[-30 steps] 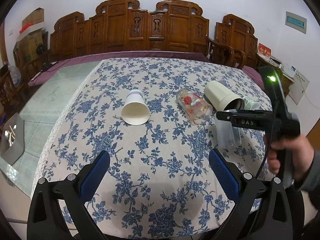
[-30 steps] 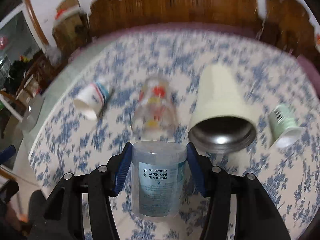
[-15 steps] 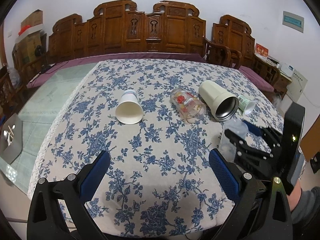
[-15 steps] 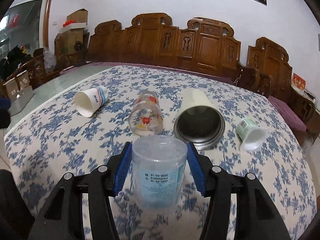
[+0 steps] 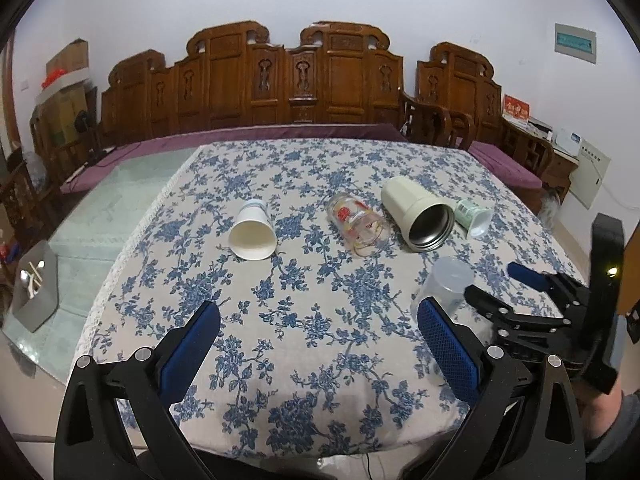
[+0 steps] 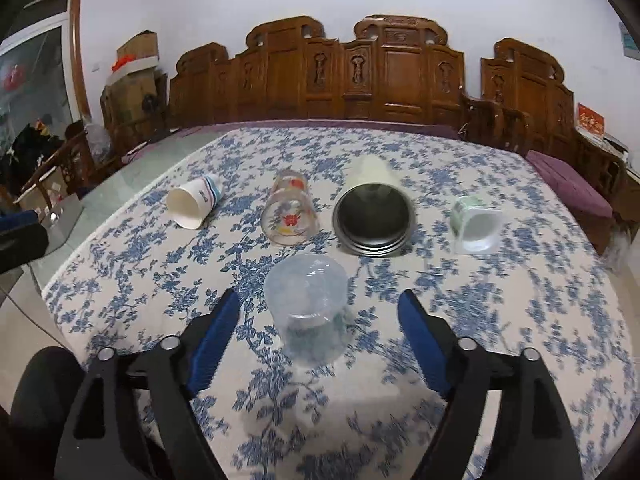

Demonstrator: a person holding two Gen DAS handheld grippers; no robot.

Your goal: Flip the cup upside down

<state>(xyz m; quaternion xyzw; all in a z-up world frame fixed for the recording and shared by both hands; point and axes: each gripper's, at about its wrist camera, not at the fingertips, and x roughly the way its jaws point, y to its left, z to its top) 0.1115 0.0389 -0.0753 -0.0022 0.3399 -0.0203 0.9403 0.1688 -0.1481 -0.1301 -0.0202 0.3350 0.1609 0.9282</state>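
A clear plastic cup [image 6: 307, 312] stands upside down on the floral tablecloth [image 6: 500, 320], base up. It also shows in the left wrist view [image 5: 446, 288]. My right gripper [image 6: 320, 340] is open, its blue pads on either side of the cup and apart from it. My left gripper [image 5: 318, 352] is open and empty over the table's near edge. In the left wrist view the right gripper [image 5: 516, 296] sits just right of the cup.
Lying on their sides behind the clear cup: a white paper cup [image 6: 194, 204], a printed glass [image 6: 290, 214], a cream steel tumbler [image 6: 374, 216] and a small green-labelled cup [image 6: 474, 224]. Carved wooden benches [image 6: 360, 76] stand behind the table.
My right gripper turned the clear cup base-up, set it on the cloth, then opened and drew back. The left gripper stayed open and still.
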